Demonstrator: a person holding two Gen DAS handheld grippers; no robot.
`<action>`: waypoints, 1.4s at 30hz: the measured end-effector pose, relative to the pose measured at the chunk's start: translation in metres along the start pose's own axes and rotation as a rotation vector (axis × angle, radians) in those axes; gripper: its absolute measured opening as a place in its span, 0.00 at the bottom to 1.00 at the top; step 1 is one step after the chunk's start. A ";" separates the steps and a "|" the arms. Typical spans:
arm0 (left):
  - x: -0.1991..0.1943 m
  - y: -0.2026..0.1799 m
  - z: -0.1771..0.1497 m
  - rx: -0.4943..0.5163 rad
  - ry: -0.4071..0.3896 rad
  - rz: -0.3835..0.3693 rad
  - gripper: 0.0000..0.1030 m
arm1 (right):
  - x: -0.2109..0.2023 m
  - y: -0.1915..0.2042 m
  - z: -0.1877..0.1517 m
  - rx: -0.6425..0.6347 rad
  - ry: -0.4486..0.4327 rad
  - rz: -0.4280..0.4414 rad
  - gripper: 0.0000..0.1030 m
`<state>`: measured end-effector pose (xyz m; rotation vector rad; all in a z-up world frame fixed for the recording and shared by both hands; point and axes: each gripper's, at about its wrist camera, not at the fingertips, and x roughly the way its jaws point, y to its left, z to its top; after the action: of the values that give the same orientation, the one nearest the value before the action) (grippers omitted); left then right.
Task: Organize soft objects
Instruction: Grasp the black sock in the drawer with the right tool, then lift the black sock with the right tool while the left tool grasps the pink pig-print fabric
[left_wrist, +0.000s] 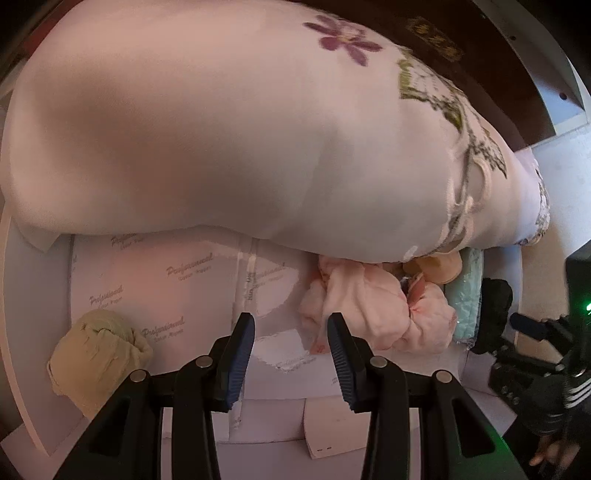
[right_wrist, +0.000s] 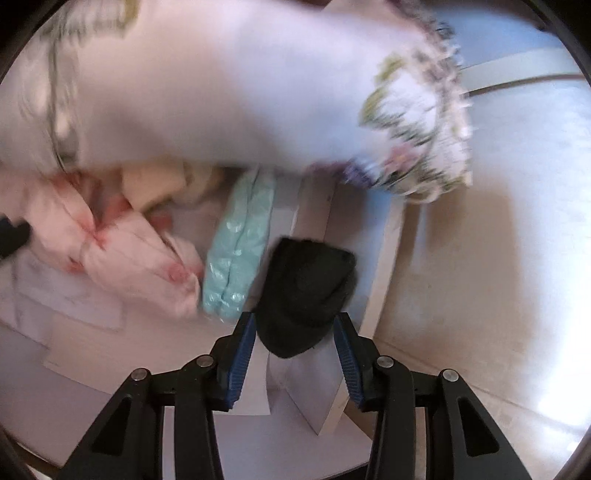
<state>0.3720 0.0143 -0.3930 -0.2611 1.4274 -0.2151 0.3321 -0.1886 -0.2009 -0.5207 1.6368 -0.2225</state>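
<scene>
A big pink pillow (left_wrist: 207, 140) with flower embroidery lies across the far part of a white box (left_wrist: 26, 332); it also shows in the right wrist view (right_wrist: 229, 85). Under its edge lie a pink cloth (left_wrist: 373, 306) (right_wrist: 122, 254), a mint quilted item (left_wrist: 465, 295) (right_wrist: 240, 247), a beige soft thing (left_wrist: 436, 269) and a black soft item (left_wrist: 493, 314) (right_wrist: 306, 295). A yellow-green cloth (left_wrist: 96, 358) lies at the left. My left gripper (left_wrist: 291, 354) is open and empty above the box floor. My right gripper (right_wrist: 295, 354) is open, its fingertips on either side of the black item's near end.
The box floor is lined with white paper printed "Professional" (left_wrist: 177, 295). A white cardboard divider (right_wrist: 380, 258) stands beside the black item. The right gripper and a gloved hand (left_wrist: 546, 391) show at the right edge of the left wrist view. Pale floor (right_wrist: 498, 258) lies to the right.
</scene>
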 end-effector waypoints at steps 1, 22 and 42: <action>-0.002 0.002 0.000 -0.006 0.003 0.000 0.40 | 0.003 0.003 0.001 -0.017 0.004 -0.018 0.43; 0.002 0.004 -0.007 0.015 0.018 -0.003 0.40 | -0.007 0.007 -0.006 0.001 0.026 -0.005 0.20; -0.008 -0.087 -0.013 0.475 -0.028 0.098 0.45 | -0.024 -0.080 -0.032 0.262 0.002 0.198 0.21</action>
<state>0.3588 -0.0662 -0.3604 0.1939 1.3147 -0.4586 0.3185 -0.2530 -0.1399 -0.1582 1.6185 -0.2852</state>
